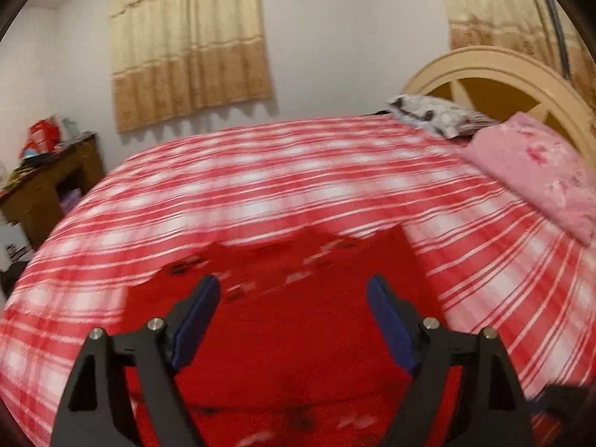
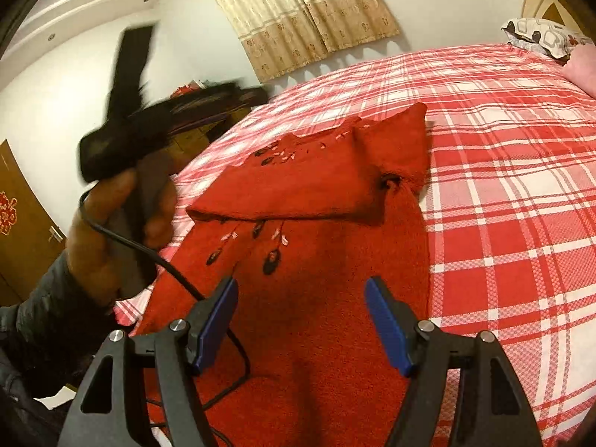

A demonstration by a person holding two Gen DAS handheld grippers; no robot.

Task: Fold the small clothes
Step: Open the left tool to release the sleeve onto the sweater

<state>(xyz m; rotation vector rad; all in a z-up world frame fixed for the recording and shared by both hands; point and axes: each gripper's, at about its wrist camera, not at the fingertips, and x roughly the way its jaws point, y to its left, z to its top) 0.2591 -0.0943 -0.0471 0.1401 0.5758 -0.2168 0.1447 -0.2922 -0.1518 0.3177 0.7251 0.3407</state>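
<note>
With both the left gripper and right gripper spread and empty, lower each onto the red garment directly beneath, pinching only its near edge.

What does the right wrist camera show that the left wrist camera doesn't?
Only the right wrist view shows the person's left hand gripping the blurred left gripper's handle with its cable, a wooden door, and the sweater's folded-over top with feather embroidery in sharp detail. Only the left wrist view shows the arched headboard, most of the pink pillow and a cluttered wooden desk. Both share the red sweater on the plaid bedspread, the patterned pillow, beige curtains, and open blue-padded jaws with nothing between them.
</note>
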